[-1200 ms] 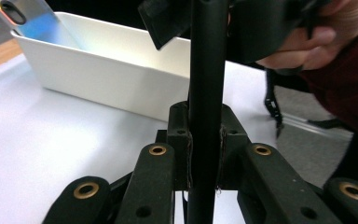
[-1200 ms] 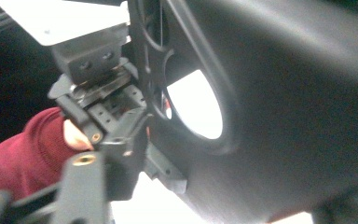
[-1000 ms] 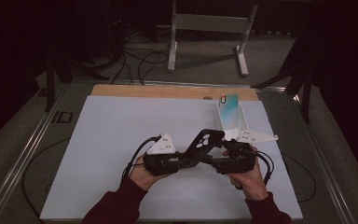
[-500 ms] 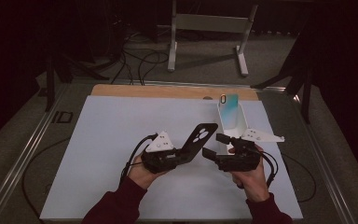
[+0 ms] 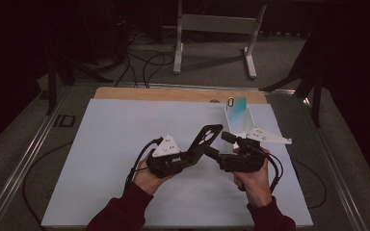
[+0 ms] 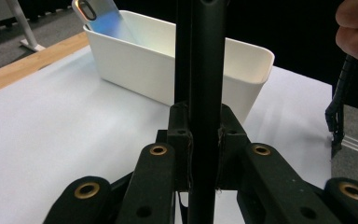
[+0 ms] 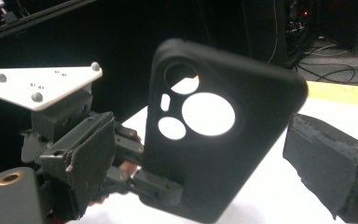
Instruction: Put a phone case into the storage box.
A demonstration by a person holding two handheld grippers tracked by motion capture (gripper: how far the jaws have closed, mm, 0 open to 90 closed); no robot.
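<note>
Since the earlier frames the right tool (image 5: 218,145) has let go of the black phone case (image 5: 205,141) and drawn slightly away to the right; its jaws have just been opening and now stand apart, with nothing pressed between them. The left tool (image 5: 196,150) is clamped on the case's lower end and holds it tilted above the white table (image 5: 106,144).

From the high view the case looks like a thin dark slab. The right gripper view shows its back face and its camera cut-outs (image 7: 198,112), with the left tool (image 7: 154,186) gripping its bottom edge. The left gripper view meets the case (image 6: 204,93) edge-on, as a narrow black bar between the jaws.

Behind it sits a white bin (image 6: 168,60) holding a light blue phone (image 6: 98,18), whose lower part is hidden by the bin wall. The right hand (image 6: 356,28) is cut off at the picture's edge.

The bin stands near the table's far right corner (image 5: 241,122), just beyond the right tool. Open table lies to the left and in front of both hands.
</note>
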